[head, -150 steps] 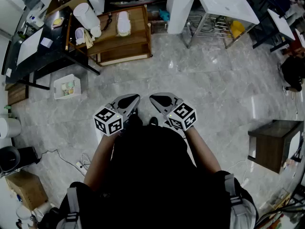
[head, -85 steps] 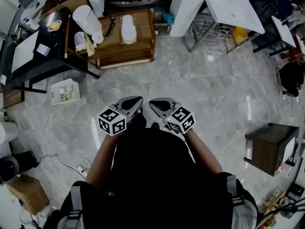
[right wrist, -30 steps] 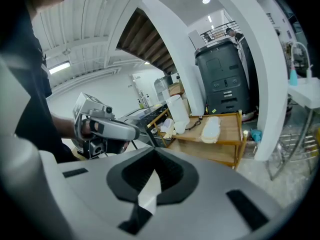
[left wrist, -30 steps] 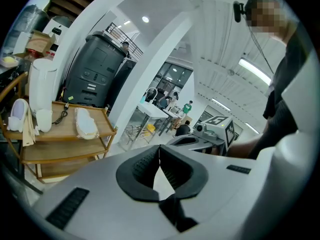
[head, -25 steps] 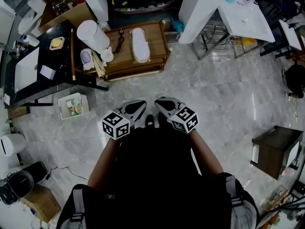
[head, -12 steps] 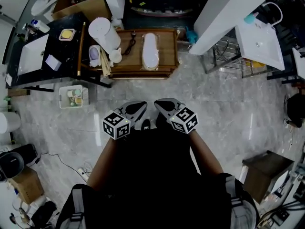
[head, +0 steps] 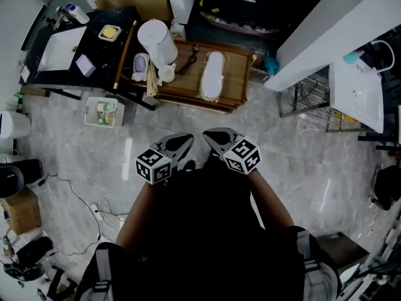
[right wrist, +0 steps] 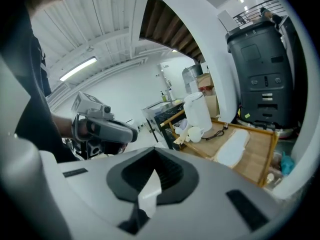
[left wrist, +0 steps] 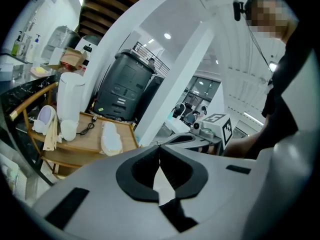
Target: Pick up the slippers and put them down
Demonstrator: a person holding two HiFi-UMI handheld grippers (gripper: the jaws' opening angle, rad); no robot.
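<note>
A pair of white slippers lies stacked on a low wooden table ahead of me; it also shows in the left gripper view and the right gripper view. My left gripper and right gripper are held side by side close to my body, well short of the table. Both are shut with nothing between the jaws, as the left gripper and the right gripper show in their own views.
A white cylindrical container, a small cup and a cable share the wooden table. Left of it stand a black counter with a sink and a white basket on the floor. A metal rack stands right; cables lie at lower left.
The view has swung and advanced, so the wooden table with the slippers now sits nearer the centre and slightly closer. Both grippers stay shut, side by side before my body.
</note>
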